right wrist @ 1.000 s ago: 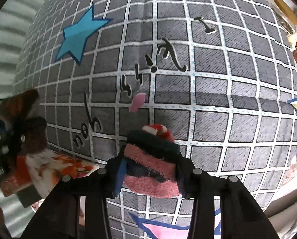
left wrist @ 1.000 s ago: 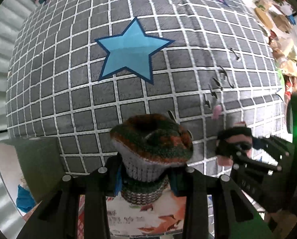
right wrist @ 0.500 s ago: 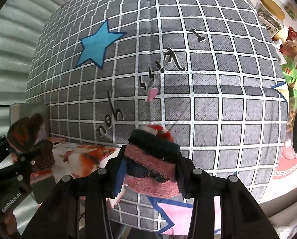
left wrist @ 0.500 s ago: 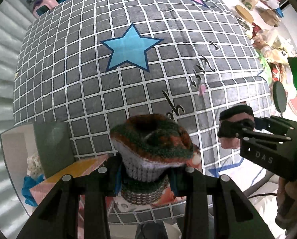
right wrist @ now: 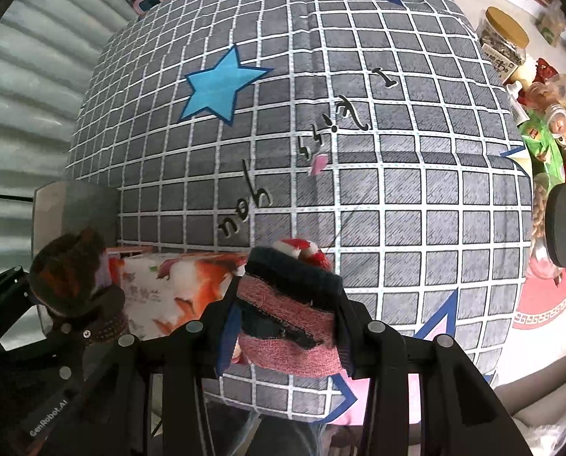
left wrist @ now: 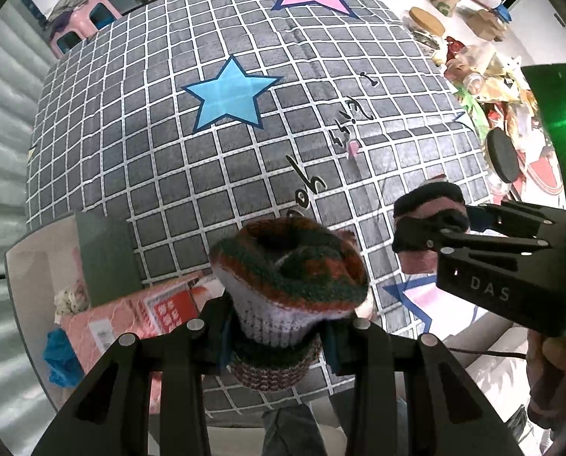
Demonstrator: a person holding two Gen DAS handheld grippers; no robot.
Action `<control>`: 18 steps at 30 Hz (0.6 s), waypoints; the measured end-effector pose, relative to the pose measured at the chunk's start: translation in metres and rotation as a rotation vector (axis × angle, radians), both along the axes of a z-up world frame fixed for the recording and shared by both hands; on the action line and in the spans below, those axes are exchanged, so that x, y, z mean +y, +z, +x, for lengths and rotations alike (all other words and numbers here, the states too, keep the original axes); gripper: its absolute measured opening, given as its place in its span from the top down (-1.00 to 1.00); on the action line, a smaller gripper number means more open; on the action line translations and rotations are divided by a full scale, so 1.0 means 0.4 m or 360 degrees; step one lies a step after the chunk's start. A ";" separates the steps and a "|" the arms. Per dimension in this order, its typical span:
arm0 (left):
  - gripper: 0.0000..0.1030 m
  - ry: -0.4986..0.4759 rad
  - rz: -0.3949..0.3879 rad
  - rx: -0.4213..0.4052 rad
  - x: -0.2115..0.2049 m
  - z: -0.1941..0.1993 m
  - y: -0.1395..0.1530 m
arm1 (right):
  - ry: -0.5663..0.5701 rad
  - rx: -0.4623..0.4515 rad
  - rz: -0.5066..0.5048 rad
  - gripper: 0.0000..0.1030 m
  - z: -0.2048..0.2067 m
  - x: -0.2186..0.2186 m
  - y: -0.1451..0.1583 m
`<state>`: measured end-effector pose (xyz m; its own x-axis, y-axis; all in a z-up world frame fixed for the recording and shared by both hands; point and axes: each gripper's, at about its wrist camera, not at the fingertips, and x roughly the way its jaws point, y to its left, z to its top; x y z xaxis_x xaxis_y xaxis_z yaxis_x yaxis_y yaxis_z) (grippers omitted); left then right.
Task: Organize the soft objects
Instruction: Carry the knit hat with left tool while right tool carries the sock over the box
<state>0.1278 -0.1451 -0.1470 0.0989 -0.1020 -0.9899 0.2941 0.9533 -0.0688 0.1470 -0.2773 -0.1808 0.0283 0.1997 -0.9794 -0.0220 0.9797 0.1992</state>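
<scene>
My left gripper point(left wrist: 277, 338) is shut on a rolled knit sock point(left wrist: 288, 269) striped green, orange and white, held above the grid-patterned cloth point(left wrist: 222, 174). My right gripper point(right wrist: 288, 326) is shut on a folded pink and navy sock bundle point(right wrist: 288, 315) with a red and white tip. In the left wrist view the right gripper point(left wrist: 427, 228) shows at the right with that pink and navy bundle point(left wrist: 429, 199). In the right wrist view the left gripper point(right wrist: 81, 300) shows at the lower left holding the dark knit sock point(right wrist: 68, 273).
A grey open box point(left wrist: 104, 262) at the cloth's left corner holds an orange-printed packet point(left wrist: 138, 311), a blue item point(left wrist: 60, 357) and a speckled white one point(left wrist: 68, 298). Jars and food packets point(right wrist: 549, 121) crowd the right side. A small pink scrap point(right wrist: 318, 163) lies on the cloth.
Both grippers have risen away from the cloth with their socks still gripped, so more of the cloth, the grey box and the cluttered right side has come into view.
</scene>
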 end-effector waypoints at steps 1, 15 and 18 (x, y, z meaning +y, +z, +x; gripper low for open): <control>0.22 -0.0004 -0.0006 -0.0007 0.004 -0.007 0.006 | -0.0002 -0.0006 0.0001 0.14 -0.008 0.007 0.007; 0.22 0.0014 -0.0070 -0.0141 0.096 -0.078 0.090 | 0.0061 -0.0108 -0.0005 0.14 -0.071 0.128 0.089; 0.22 0.0014 -0.0086 -0.0153 0.111 -0.094 0.099 | 0.0079 -0.0124 -0.0011 0.14 -0.079 0.151 0.103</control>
